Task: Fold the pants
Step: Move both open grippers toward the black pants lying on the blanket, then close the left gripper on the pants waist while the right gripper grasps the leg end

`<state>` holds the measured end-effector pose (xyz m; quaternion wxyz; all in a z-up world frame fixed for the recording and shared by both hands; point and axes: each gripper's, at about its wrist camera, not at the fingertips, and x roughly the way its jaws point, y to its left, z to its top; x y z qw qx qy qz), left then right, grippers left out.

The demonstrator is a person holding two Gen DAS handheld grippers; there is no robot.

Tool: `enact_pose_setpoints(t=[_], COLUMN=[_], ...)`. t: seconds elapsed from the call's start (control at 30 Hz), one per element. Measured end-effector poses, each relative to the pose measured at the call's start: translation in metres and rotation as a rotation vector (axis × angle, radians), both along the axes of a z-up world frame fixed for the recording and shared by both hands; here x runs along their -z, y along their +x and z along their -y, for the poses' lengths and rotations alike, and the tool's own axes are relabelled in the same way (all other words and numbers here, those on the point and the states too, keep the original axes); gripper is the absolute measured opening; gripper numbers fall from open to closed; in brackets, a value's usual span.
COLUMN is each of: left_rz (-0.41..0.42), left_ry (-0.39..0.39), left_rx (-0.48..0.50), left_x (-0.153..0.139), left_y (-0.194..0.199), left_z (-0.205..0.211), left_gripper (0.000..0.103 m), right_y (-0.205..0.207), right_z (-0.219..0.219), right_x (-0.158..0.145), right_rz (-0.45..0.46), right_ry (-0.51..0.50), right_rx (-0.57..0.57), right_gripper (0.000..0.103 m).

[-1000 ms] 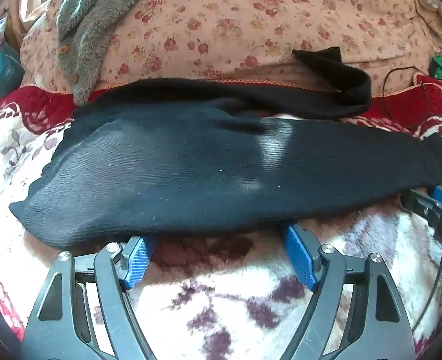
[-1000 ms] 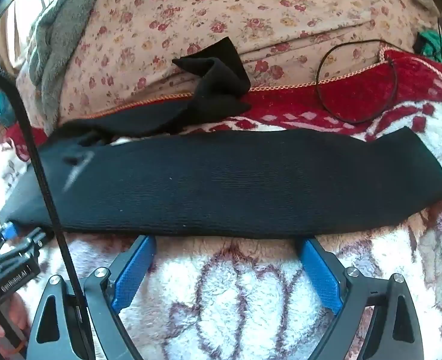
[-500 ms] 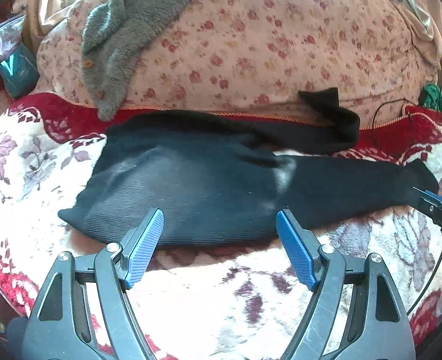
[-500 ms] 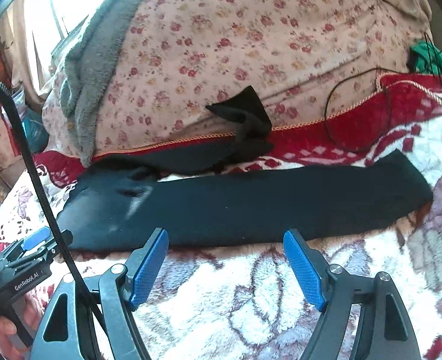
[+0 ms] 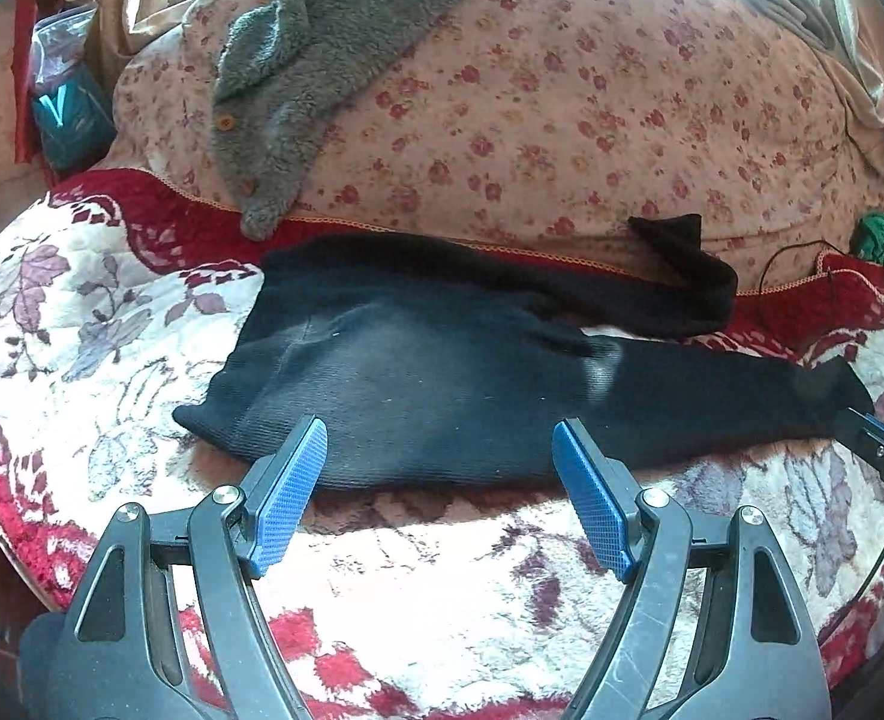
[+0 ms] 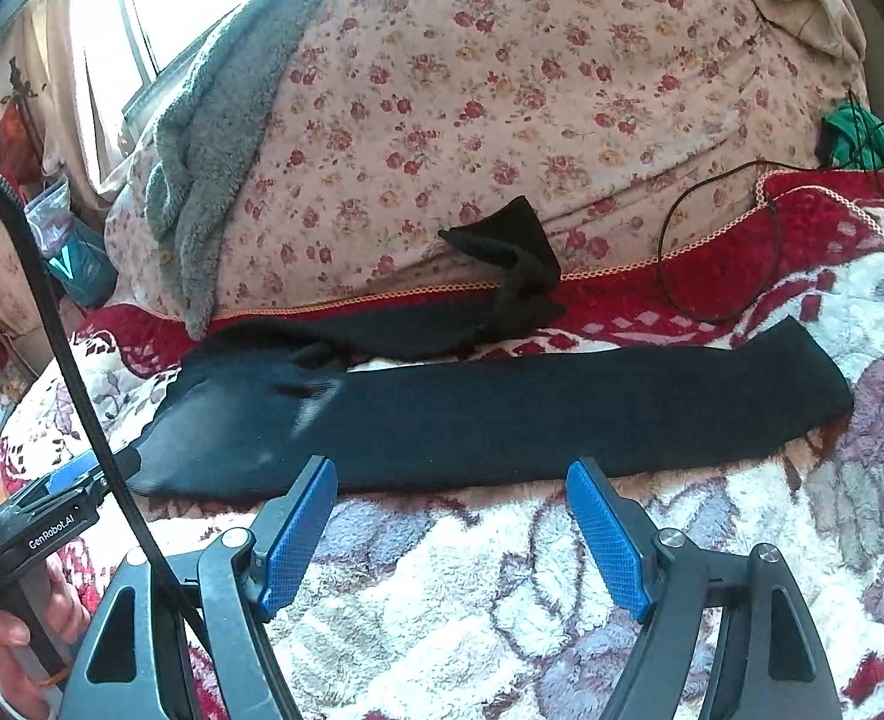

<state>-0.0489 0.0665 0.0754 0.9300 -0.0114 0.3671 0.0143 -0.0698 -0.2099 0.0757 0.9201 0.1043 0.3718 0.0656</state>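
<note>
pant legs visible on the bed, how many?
2. Near leg lies flat, straight across the floral blanket. Far leg lies behind it, its cuff turned up against the floral quilt.

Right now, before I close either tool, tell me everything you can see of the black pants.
The black knit pants lie flat across the red-and-white floral plush blanket, unfolded, waist toward the left. The near leg stretches straight to the right; the far leg runs along the blanket's red border, its cuff flipped up against the pink floral quilt. The fabric looks fine-ribbed and soft. Both tools sit open, short of the near edge, touching nothing.
</note>
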Motion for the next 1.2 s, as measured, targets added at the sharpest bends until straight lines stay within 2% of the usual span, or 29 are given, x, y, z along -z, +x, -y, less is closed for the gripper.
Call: enact_pose_setpoints(t=[0.53,0.8,0.97,1.07,1.2], left_rz=[-0.040,-0.083,-0.124,-0.134,-0.150], left_ry=[-0.021,-0.042,-0.101,-0.176,-0.234], left_rx=[-0.067,-0.126,-0.189,-0.205,-0.222], left_x=[0.007,0.021,0.032,0.036,0.046], left_y=[0.000,-0.003,-0.002,0.002,0.010], left_z=[-0.023,-0.054,-0.084,-0.093,-0.094], left_gripper=[0.079,0.079,0.079,0.079,0.079], right_y=[-0.005,-0.006,-0.005,-0.005,-0.003], right_z=[0.012,0.026,0.052,0.068,0.088], right_x=[0.008,0.018,0.031,0.040,0.050], right_rz=[-0.008,-0.038,-0.080,-0.105,-0.121], right_ry=[0.014,0.009,0.045,0.078,0.133], right_rx=[0.020,0.041,0.113,0.147,0.194], right_gripper=[0.076,0.076,0.076,0.076,0.076])
